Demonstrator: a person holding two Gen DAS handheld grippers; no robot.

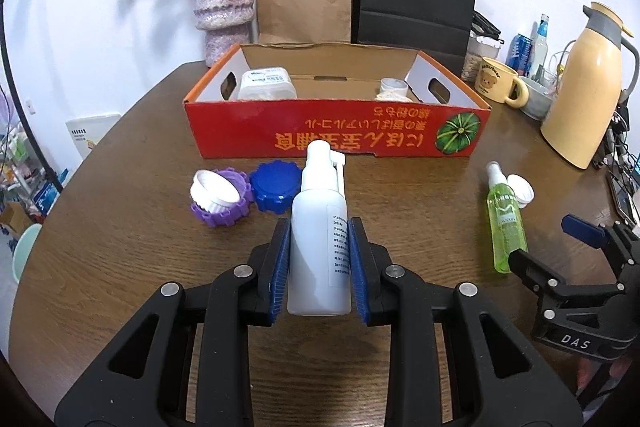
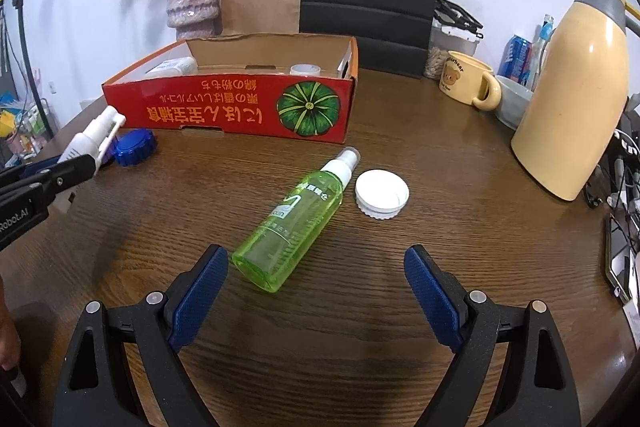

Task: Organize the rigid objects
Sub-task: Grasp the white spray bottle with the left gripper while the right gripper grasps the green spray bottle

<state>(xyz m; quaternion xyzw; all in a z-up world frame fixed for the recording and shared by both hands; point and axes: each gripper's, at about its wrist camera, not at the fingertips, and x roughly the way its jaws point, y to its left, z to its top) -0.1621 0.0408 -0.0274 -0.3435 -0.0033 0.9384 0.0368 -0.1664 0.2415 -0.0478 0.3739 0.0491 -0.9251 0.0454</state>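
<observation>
Pads of the left tool pinch a white plastic spray bottle, lifted off the brown wooden desk, nozzle toward the red cardboard box at twelve o'clock. The right tool stands spread wide, empty, a green translucent spray bottle lying just ahead at eleven o'clock.

"DAS" stands in white on the right tool's black body, "Robot.AI" on the left tool's arm, and upside-down orange Japanese lettering on the red box's front wall.
</observation>
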